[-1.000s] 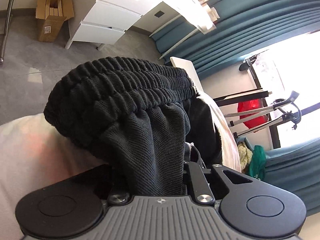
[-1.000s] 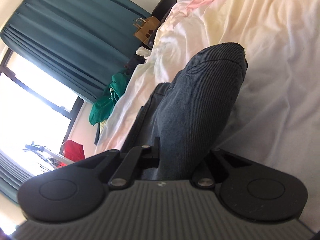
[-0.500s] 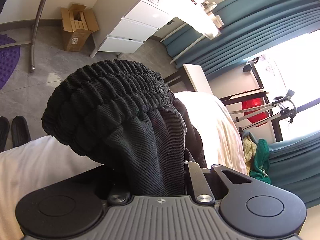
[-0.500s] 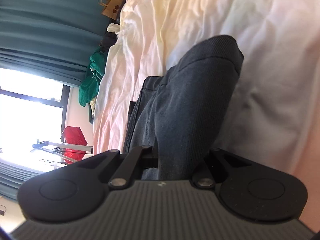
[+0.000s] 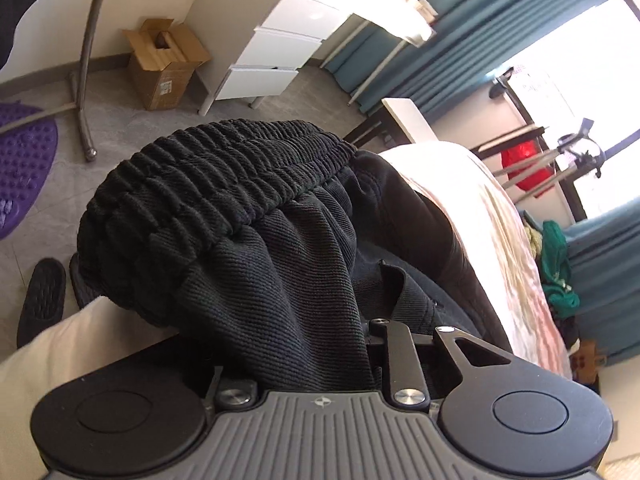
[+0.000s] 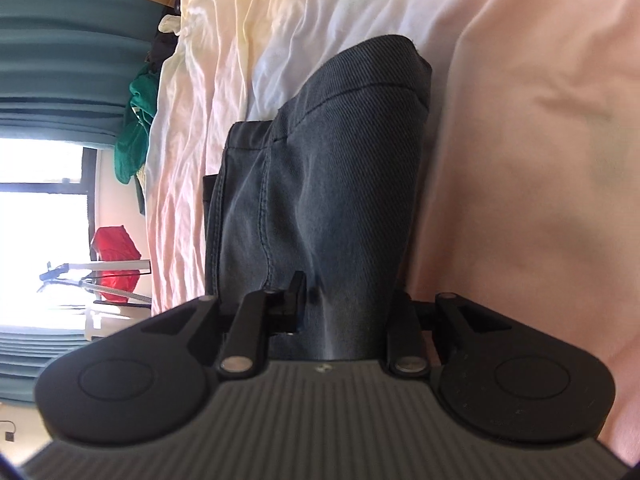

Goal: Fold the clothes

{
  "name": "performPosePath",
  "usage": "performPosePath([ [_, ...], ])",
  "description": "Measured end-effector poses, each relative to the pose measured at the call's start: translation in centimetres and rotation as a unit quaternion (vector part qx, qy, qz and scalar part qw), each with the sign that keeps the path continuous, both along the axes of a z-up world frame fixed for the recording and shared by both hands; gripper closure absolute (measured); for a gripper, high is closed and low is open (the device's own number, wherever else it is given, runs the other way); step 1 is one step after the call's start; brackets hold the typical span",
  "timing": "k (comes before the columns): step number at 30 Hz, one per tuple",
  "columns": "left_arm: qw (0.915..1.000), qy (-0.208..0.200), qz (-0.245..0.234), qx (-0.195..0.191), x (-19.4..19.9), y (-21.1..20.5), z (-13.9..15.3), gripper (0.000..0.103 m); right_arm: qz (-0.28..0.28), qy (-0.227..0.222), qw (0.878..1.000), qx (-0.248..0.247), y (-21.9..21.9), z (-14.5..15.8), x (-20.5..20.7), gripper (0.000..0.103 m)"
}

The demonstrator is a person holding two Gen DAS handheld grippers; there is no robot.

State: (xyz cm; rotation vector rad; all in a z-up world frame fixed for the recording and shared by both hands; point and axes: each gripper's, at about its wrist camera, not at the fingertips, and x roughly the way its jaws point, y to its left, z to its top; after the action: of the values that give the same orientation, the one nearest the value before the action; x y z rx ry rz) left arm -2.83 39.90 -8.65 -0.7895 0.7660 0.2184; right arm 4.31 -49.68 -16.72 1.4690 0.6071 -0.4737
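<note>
Left wrist view: my left gripper (image 5: 320, 360) has the ribbed waistband (image 5: 224, 176) of the one pair of dark trousers (image 5: 280, 280) bunched right in front of it, over the edge of the bed (image 5: 500, 220), and its jaws have just been opening, cloth between them — whether the pads grip, I can't tell. Over on the right, my right gripper (image 6: 340, 312) has also just been loosening around the hem end (image 6: 372, 68), which runs straight ahead from it along the sheet. So the trousers' long axis spans my two grippers, one end at each. One garment, two grippers, one cardboard box (image 5: 164, 64) on the floor.
</note>
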Motion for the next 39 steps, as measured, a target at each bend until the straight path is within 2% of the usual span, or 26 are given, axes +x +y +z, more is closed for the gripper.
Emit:
performPosePath([
  [2, 0.9999, -0.002, -0.013, 0.006, -0.9, -0.4, 0.2, 0.062, 0.006, 0.002, 1.0, -0.004, 0.4, 0.3, -0.1, 0.06],
  [4, 0.9998, 0.002, -0.017, 0.008, -1.9, -0.7, 0.6, 0.049, 0.017, 0.02, 0.999, -0.034, 0.8, 1.1, 0.1, 0.06],
  [7, 0.9992, -0.016, -0.021, 0.031, -4.2, -1.8, 1.5, 0.04, 0.029, 0.031, 0.997, -0.069, 1.2, 2.0, 0.5, 0.057],
  [9, 0.9972, -0.031, -0.029, 0.061, -5.8, -2.8, 2.3, 0.034, 0.036, 0.034, 0.995, -0.087, 1.7, 2.6, 0.6, 0.033],
  [11, 0.9924, -0.036, -0.034, 0.113, -7.2, -3.9, 3.4, 0.026, 0.038, 0.04, 0.993, -0.105, 2.1, 3.2, 0.5, 0.024],
  [12, 0.9866, -0.047, -0.039, 0.151, -7.6, -4.8, 4.3, 0.02, 0.038, 0.044, 0.992, -0.113, 2.3, 3.4, 0.5, 0.023],
  [15, 0.9675, -0.075, -0.07, 0.231, -8.2, -7.1, 6.9, 0.015, 0.032, 0.051, 0.991, -0.119, 2.5, 3.5, 0.2, 0.023],
  [18, 0.9537, -0.101, -0.104, 0.264, -7.3, -9.7, 9.4, 0.008, 0.027, 0.065, 0.991, -0.113, 2.6, 3.2, 0.1, 0.023],
  [23, 0.9289, -0.132, -0.19, 0.289, -2.9, -16.6, 12.3, 0.008, 0.031, 0.071, 0.989, -0.128, 2.8, 3.4, 0.5, 0.023],
  [25, 0.9165, -0.137, -0.237, 0.292, -0.6, -20.2, 12.7, 0.008, 0.033, 0.071, 0.987, -0.139, 2.9, 3.5, 0.8, 0.023],
  [27, 0.9004, -0.147, -0.288, 0.291, 1.4, -24.1, 12.4, 0.008, 0.029, 0.075, 0.986, -0.146, 3.0, 3.5, 0.9, 0.023],
  [31, 0.8607, -0.152, -0.385, 0.296, 6.0, -32.0, 11.0, 0.008, 0.019, 0.073, 0.986, -0.151, 3.0, 3.3, 1.0, 0.023],
  [34, 0.8302, -0.153, -0.44, 0.306, 9.1, -37.9, 9.5, 0.008, 0.018, 0.076, 0.984, -0.161, 3.2, 3.3, 1.3, 0.022],
  [36, 0.8087, -0.156, -0.469, 0.318, 10.5, -41.3, 8.2, 0.008, 0.014, 0.08, 0.982, -0.172, 3.5, 3.2, 1.5, 0.022],
  [39, 0.7845, -0.16, -0.496, 0.336, 13.6, -46.6, 6.0, 0.008, 0.001, 0.076, 0.982, -0.175, 3.6, 3.3, 1.5, 0.021],
])
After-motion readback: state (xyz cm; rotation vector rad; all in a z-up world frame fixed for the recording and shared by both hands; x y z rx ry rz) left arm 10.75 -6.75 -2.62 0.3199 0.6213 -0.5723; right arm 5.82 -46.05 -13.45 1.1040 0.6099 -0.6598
